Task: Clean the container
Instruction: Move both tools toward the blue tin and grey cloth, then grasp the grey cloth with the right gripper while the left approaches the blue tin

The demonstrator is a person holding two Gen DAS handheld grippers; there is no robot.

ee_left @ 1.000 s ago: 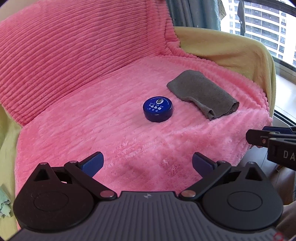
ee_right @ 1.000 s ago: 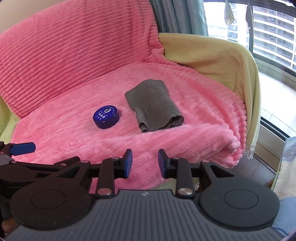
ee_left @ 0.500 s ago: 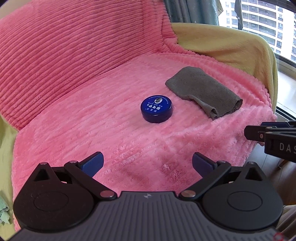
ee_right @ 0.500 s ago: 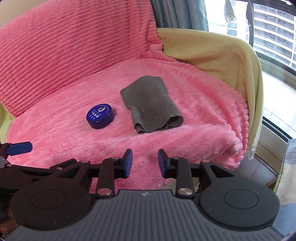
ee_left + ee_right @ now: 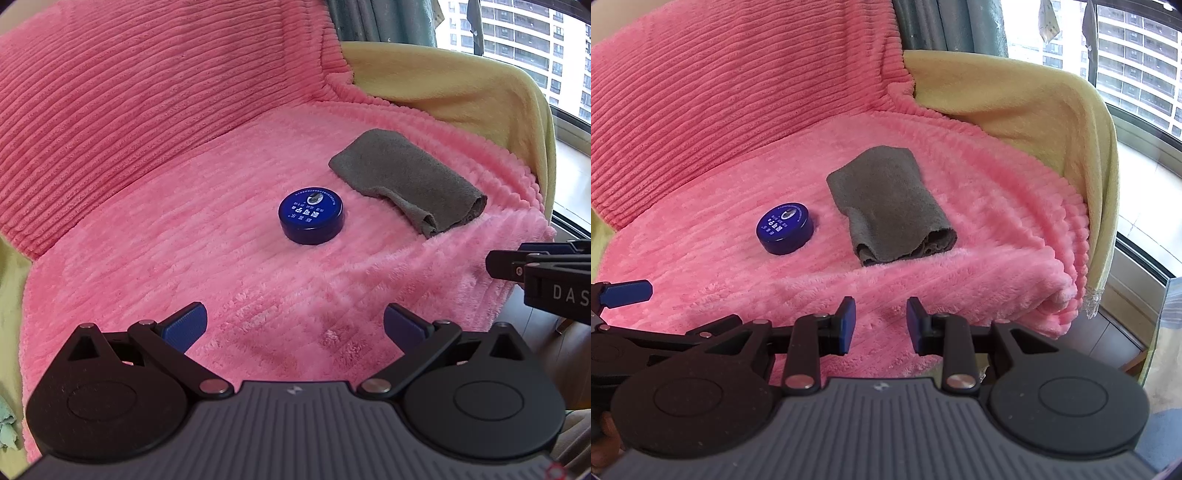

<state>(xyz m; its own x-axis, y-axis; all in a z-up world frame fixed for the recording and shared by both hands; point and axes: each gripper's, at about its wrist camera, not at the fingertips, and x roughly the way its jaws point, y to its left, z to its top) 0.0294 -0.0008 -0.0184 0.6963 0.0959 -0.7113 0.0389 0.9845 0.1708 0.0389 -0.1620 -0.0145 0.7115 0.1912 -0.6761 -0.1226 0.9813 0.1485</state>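
Note:
A round dark-blue tin (image 5: 311,215) with its lid on sits on the pink blanket on a chair seat; it also shows in the right wrist view (image 5: 785,228). A folded grey cloth (image 5: 408,178) lies just right of it, also in the right wrist view (image 5: 891,204). My left gripper (image 5: 294,325) is wide open and empty, hovering over the seat's front, short of the tin. My right gripper (image 5: 880,319) is partly open and empty, over the seat's front edge, short of the cloth.
The pink ribbed blanket (image 5: 155,206) covers the seat and backrest. A yellow cover (image 5: 1027,110) drapes the right armrest. A window (image 5: 1137,55) and wooden floor (image 5: 1108,332) lie to the right. The right gripper's side (image 5: 546,273) shows at the left view's right edge.
Both grippers have drifted slightly left and forward over the seat. Tin and cloth have not moved. Both jaw openings are unchanged.

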